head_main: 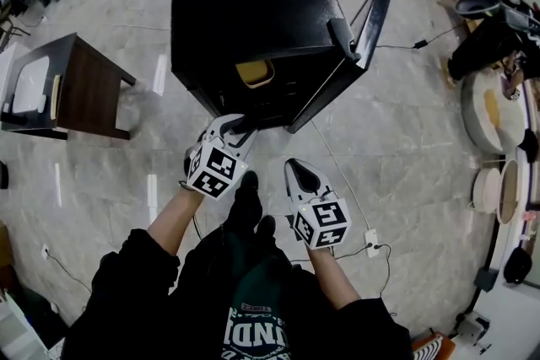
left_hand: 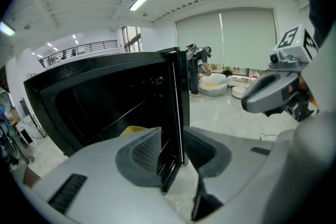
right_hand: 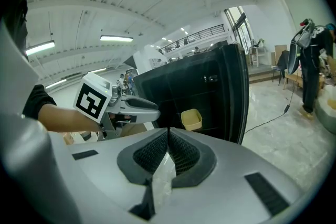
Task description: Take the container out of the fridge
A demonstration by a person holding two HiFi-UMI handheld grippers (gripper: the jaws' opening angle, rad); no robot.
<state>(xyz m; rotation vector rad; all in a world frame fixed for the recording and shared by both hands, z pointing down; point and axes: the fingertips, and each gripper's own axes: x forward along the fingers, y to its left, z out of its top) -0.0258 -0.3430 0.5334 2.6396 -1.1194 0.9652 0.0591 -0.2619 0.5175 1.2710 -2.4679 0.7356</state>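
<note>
A small black fridge (head_main: 253, 13) stands on the floor with its door (head_main: 359, 46) swung open to the right. A yellow container (head_main: 255, 73) sits on a shelf inside; it also shows in the left gripper view (left_hand: 134, 130) and the right gripper view (right_hand: 191, 119). My left gripper (head_main: 239, 125) is at the fridge's front. In its own view it (left_hand: 173, 150) stands open with the door's edge (left_hand: 179, 107) between the jaws, pads not pressing. My right gripper (head_main: 299, 173) hangs back from the fridge, and in its own view it (right_hand: 168, 149) is shut on nothing.
A dark wooden side table (head_main: 80, 84) stands left of the fridge. A white cable and socket (head_main: 369, 242) lie on the marble floor at the right. Round white tubs (head_main: 489, 110) and dark equipment sit at the far right. A person (left_hand: 202, 68) stands far behind.
</note>
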